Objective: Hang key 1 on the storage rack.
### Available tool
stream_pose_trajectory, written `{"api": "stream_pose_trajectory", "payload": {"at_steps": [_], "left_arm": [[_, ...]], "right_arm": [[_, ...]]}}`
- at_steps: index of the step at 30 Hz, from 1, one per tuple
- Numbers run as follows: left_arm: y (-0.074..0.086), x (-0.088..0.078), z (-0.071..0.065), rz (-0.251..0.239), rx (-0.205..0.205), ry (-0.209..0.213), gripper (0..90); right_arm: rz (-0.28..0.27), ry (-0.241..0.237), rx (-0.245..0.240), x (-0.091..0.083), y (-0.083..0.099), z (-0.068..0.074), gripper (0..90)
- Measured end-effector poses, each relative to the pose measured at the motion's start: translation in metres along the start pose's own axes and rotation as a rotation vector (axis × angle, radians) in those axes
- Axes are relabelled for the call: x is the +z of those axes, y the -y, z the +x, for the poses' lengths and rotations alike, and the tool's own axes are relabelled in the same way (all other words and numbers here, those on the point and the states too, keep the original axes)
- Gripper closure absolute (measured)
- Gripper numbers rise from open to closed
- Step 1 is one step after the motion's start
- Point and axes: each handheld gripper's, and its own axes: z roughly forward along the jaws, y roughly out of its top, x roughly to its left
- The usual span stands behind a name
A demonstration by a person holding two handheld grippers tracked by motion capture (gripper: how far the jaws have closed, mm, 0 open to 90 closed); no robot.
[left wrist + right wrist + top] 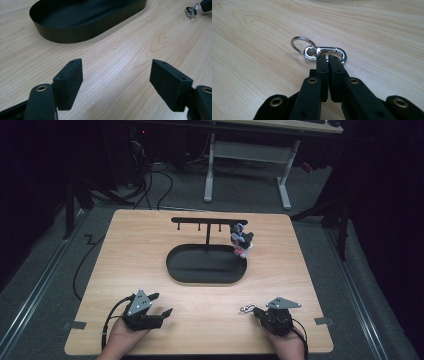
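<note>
My right gripper [256,311] sits near the table's front right, shut on a silver snap clasp [325,51]. A thin key ring [299,43] is linked to the clasp's far end and lies on the wood. The clasp and ring [246,309] show just left of the jaw tips in the high view. My left gripper [161,303] rests at the front left, open, with bare table between its jaws [116,75]. A black oval tray [172,270] carries a T-shaped hook rack [209,220]. A small colourful figure [242,240] hangs from the rack's right end.
The wooden table's edge [200,352] runs just under both hands. In the left gripper view the tray wall [75,32] stands ahead and the clasp [190,11] shows at far right. A desk frame [250,160] and cables stand on the floor beyond.
</note>
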Motion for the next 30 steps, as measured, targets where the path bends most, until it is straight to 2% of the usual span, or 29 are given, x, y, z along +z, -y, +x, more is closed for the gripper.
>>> {"api": "stream_pose_trajectory", "payload": {"at_steps": [4, 8, 13, 16, 20, 25, 30], "left_arm": [[0.002, -0.004, -0.001, -0.007, 0.001, -0.011, 27.5], [0.008, -0.017, -0.001, -0.022, -0.013, -0.032, 28.2], [0.020, -0.036, 0.001, -0.011, -0.041, -0.077, 28.1], [0.027, -0.047, 0.004, -0.013, -0.065, -0.101, 28.2], [0.032, -0.056, 0.006, -0.017, -0.086, -0.119, 28.2], [0.030, -0.055, 0.006, -0.023, -0.084, -0.115, 28.2], [0.022, -0.043, 0.006, -0.027, -0.063, -0.096, 28.1]], "right_arm": [[0.028, 0.025, -0.013, 0.007, -0.003, -0.002, 88.5], [0.023, 0.033, -0.019, 0.014, -0.009, -0.006, 88.3], [0.021, 0.028, -0.044, 0.031, -0.027, -0.009, 87.9], [0.017, 0.007, -0.053, 0.043, -0.038, -0.008, 87.7], [0.017, -0.007, -0.060, 0.051, -0.046, -0.006, 87.5], [0.019, 0.002, -0.061, 0.050, -0.046, -0.007, 85.1], [0.002, 0.019, -0.047, 0.038, -0.038, -0.006, 77.4]]}}
